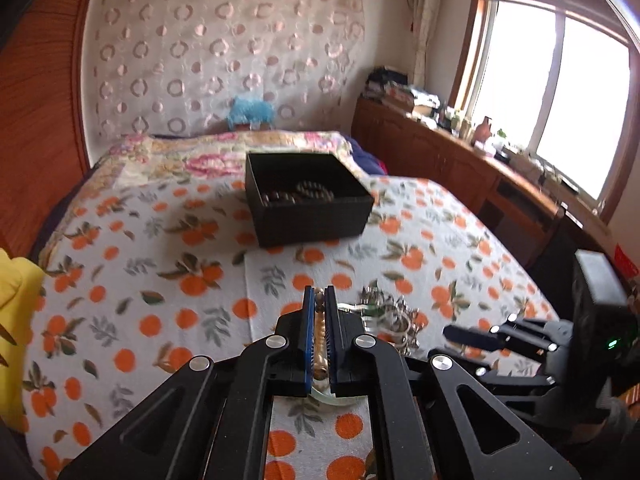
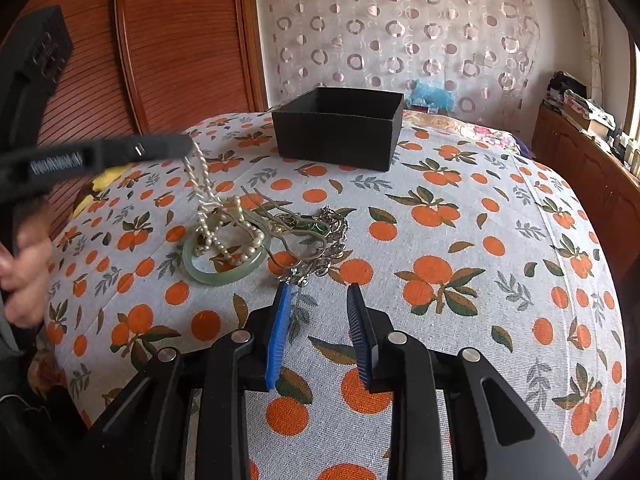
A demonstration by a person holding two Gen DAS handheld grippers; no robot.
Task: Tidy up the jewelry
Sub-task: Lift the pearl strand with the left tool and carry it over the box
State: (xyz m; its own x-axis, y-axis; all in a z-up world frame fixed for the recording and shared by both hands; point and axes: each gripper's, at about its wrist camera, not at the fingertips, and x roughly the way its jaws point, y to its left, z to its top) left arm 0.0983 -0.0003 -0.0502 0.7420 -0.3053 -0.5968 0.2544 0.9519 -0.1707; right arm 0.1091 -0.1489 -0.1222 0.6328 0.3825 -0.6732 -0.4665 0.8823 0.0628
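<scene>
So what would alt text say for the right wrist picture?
The left hand-held gripper lifts one end of a pearl necklace from a jewelry pile with a green bangle on an orange-print bedspread. The right hand-held gripper hovers open nearby; a black box sits behind.

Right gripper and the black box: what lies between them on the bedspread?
In the right wrist view, the jewelry pile: a silver chain, a green bangle and a pearl strand lie between the open right gripper and the black box.
</scene>
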